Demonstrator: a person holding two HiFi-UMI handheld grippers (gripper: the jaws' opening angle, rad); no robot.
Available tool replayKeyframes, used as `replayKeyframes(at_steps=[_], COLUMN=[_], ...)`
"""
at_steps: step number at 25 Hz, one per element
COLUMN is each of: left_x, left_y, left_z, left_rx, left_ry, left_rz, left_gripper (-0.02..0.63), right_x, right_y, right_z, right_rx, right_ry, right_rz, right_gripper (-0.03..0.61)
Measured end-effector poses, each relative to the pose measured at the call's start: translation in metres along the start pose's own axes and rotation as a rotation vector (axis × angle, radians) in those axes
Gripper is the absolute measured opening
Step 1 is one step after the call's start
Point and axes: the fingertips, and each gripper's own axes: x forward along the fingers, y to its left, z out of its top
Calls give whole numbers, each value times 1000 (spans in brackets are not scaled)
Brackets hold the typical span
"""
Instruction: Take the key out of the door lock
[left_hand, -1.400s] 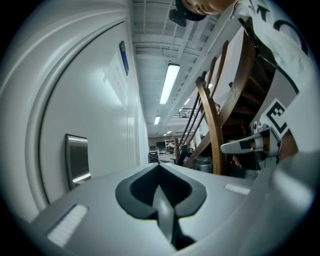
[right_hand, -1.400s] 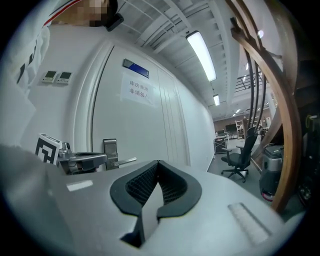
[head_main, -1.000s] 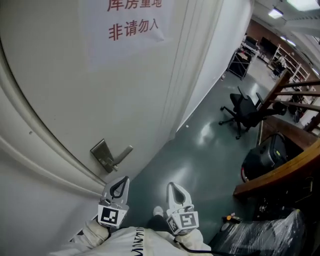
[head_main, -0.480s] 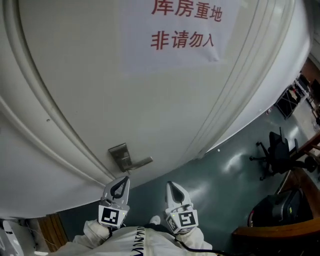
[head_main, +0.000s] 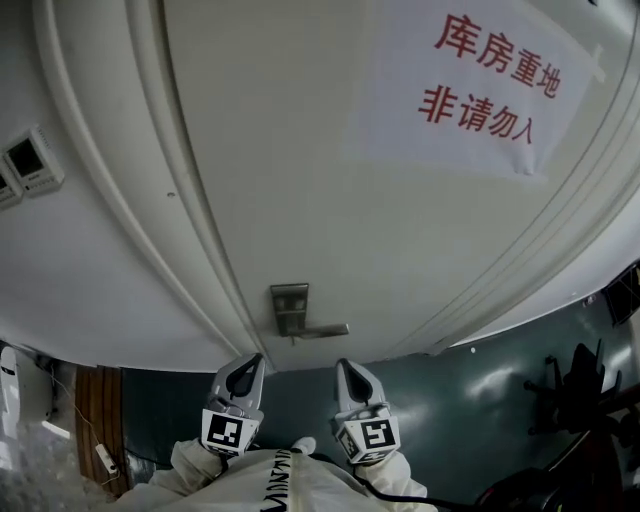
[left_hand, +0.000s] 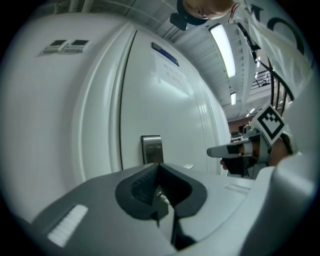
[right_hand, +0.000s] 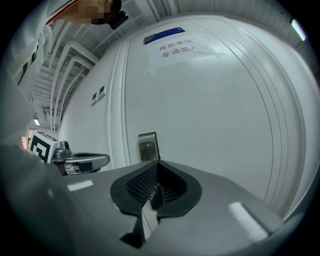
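A metal lock plate (head_main: 290, 306) with a lever handle (head_main: 327, 329) sits on the white door (head_main: 300, 150), straight ahead of both grippers. No key is clear enough to make out on it. My left gripper (head_main: 241, 377) and right gripper (head_main: 351, 379) hang side by side below the handle, well short of the door, both shut and holding nothing. The plate (left_hand: 151, 148) shows above the closed tips in the left gripper view, where the left gripper (left_hand: 160, 168) points at it. In the right gripper view the plate (right_hand: 148, 145) stands just over the right gripper (right_hand: 157, 166).
A paper sign (head_main: 480, 90) with red characters is taped high on the door. Wall switches (head_main: 30, 160) are mounted left of the door frame. A dark office chair (head_main: 585, 385) stands on the green floor at the right. A cable and socket (head_main: 100, 455) lie at lower left.
The head view has swung left, so the lock plate and handle have come from the left to the middle, above the grippers. Both grippers hold the same place in view, still shut.
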Motion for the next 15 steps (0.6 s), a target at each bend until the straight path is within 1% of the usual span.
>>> replayKeyframes(at_steps=[4,8,11,15], left_x=[-15,-25,-38,-57], left_y=[12,19,23,38], left_z=[-2,-2,-2,-2], left_rx=[-6,-3,-13,-22], left_ry=[15,12,-2,-15], left_rz=[41,38,23,5], left_gripper=[-2,-2,-2,-2], right_x=[3,2,-1,-11], right_y=[10,22,35,55], right_z=[-2,-9,-15,-16], right_rx=[15,16,18,15], right_ry=[2,15,21,14], right_rz=[21,21,-2,-53], right_gripper=[0,0,0,0])
